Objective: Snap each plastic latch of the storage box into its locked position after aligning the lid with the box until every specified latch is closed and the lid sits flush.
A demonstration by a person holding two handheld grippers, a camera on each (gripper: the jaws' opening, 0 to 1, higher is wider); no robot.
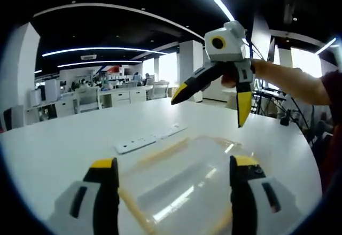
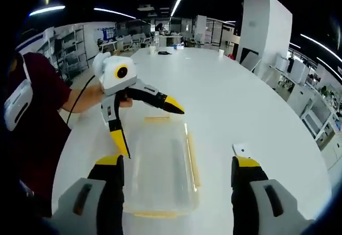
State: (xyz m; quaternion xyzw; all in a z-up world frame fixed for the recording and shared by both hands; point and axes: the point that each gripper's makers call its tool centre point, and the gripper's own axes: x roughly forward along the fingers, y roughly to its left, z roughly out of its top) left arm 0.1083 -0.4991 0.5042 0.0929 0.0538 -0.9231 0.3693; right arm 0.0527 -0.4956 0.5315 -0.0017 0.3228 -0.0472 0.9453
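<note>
A clear plastic storage box (image 1: 181,184) with its clear lid on lies on the white table. Tan latches (image 1: 163,150) run along its edges. In the right gripper view the box (image 2: 160,176) shows a long side latch (image 2: 192,163), an end latch (image 2: 157,118) at the far end and another (image 2: 155,213) at the near end. My left gripper (image 1: 173,165) hangs open just above one side of the box. My right gripper (image 2: 177,161) is open over one end. Each sees the other held open in the air above the box: the right gripper (image 1: 211,106) and the left gripper (image 2: 149,128).
A white power strip (image 1: 149,139) lies on the table beside the box, its end (image 2: 240,149) showing near my right jaw. A person in a dark red top (image 2: 37,117) stands at the table's edge. Desks and chairs (image 1: 101,96) fill the office behind.
</note>
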